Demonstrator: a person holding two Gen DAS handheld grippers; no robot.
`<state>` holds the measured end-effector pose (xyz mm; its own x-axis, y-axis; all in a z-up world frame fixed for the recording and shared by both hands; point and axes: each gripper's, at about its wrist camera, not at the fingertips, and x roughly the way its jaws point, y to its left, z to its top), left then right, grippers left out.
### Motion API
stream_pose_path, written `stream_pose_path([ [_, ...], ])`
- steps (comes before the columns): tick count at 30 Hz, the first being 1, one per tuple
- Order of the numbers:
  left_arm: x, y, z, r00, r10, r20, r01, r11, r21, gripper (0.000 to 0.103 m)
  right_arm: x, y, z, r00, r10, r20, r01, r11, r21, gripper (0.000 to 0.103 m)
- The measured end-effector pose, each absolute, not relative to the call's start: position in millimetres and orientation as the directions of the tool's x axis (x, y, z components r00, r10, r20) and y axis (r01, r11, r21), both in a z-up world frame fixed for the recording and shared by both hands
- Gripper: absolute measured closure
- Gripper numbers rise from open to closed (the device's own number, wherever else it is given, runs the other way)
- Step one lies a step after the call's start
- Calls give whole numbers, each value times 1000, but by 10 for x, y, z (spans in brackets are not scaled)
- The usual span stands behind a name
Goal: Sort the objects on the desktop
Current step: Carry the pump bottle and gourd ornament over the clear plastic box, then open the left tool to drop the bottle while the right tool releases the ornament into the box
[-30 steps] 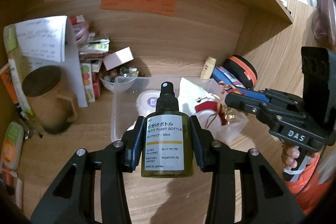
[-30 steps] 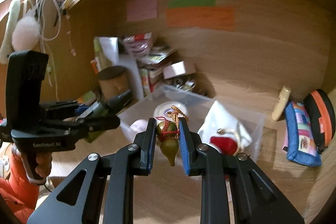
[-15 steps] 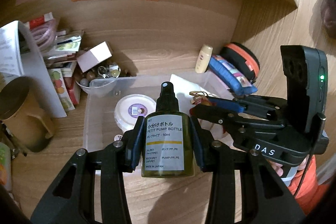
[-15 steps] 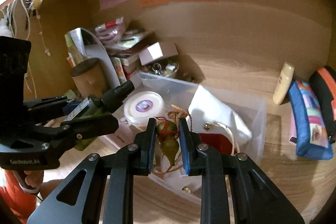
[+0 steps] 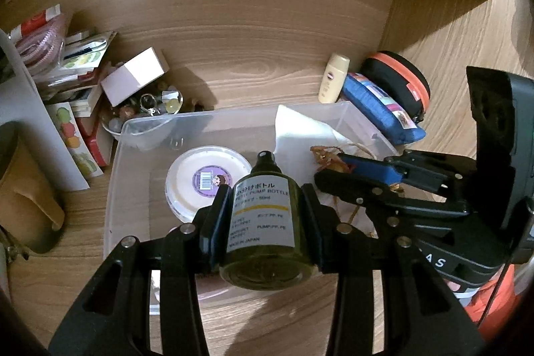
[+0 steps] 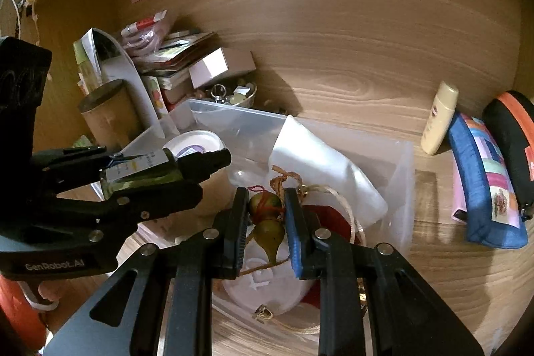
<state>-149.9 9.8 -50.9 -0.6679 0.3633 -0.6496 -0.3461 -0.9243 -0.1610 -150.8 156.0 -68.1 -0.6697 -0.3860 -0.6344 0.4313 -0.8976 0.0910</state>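
The left hand-held gripper pinches a dark green pump bottle between its 2 fingers, tilted with the cap forward, above the near part of the clear plastic bin. The right hand-held gripper pinches a small gourd charm with red thread, above the right part of the same bin. Inside the bin lie a round white container and a white cloth. Behind the bin, near the back edge of the surface, stands a small cream bottle, just beside a blue pouch.
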Motion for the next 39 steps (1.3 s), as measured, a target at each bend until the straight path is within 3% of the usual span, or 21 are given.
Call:
stream_pose_path([
  [11, -1487, 158, -519, -683, 341, -646, -351, -929, -119, 62, -1500, 1511, -740, -671, -363, -647, 431, -900, 58, 83],
  [18, -1479, 132, -518, -684, 356, -636, -350, -926, -142, 56, -1476, 1496, -722, -675, -358, -645, 437, -899, 41, 82],
  [25, -1450, 72, -479, -686, 385, -618, -356, -918, -176, 52, -1435, 1530, -670, -708, -332, -624, 416, -909, 11, 63],
  [30, -1396, 5, -430, -705, 401, -585, -354, -914, -200, 37, -1409, 1535, -649, -715, -336, -612, 422, -907, 5, 47],
  [32, -1367, 3, -406, -716, 400, -573, -357, -914, -192, 37, -1391, 1525, -645, -721, -336, -606, 424, -906, -3, 39],
  [39, -1340, -31, -379, -736, 381, -560, -337, -923, -184, 30, -1402, 1547, -649, -721, -331, -609, 416, -909, 2, 34],
])
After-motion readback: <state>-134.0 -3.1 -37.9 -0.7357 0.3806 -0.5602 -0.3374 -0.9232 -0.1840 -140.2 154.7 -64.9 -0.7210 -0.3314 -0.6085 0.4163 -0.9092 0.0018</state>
